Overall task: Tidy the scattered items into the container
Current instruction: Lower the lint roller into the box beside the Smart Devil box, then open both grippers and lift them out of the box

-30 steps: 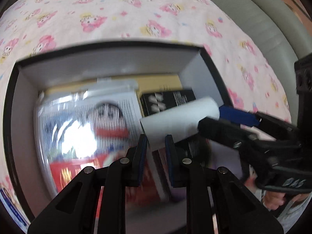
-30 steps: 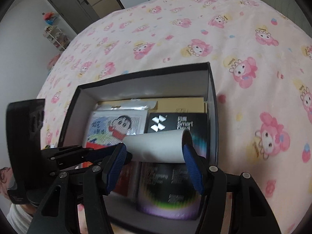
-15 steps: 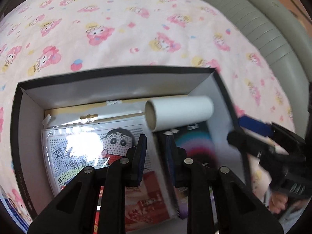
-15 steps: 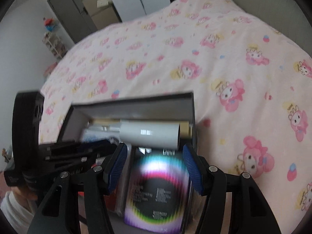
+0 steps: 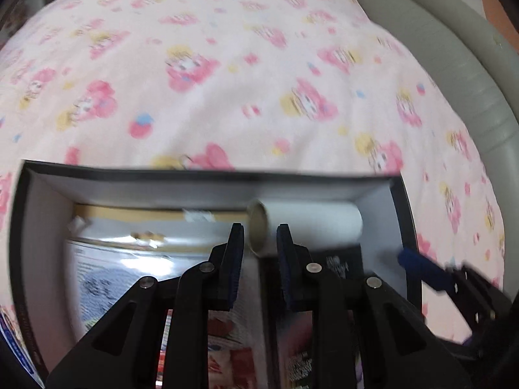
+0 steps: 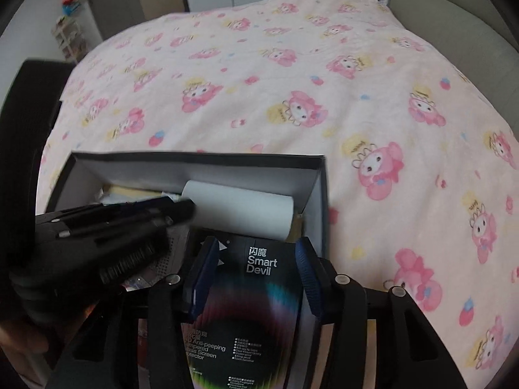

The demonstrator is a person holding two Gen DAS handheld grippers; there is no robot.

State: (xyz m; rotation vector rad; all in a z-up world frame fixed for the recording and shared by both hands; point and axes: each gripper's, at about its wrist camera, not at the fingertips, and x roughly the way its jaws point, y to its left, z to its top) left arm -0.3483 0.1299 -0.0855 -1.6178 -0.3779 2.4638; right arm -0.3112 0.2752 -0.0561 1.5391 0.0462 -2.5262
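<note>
Inside the black box (image 6: 319,175), a white paper roll (image 6: 240,209) lay against the far wall.
Left claw (image 5: 256,243) stood slightly parted (gripping nothing); right claw (image 6: 256,261) gaped wide, empty.

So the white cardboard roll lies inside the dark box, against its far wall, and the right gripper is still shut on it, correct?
Not quite. The white cardboard roll does lie inside the dark box, against its far wall, but the right gripper is open and holds nothing; the roll rests free beyond its fingertips. The right wrist view shows this.
</note>
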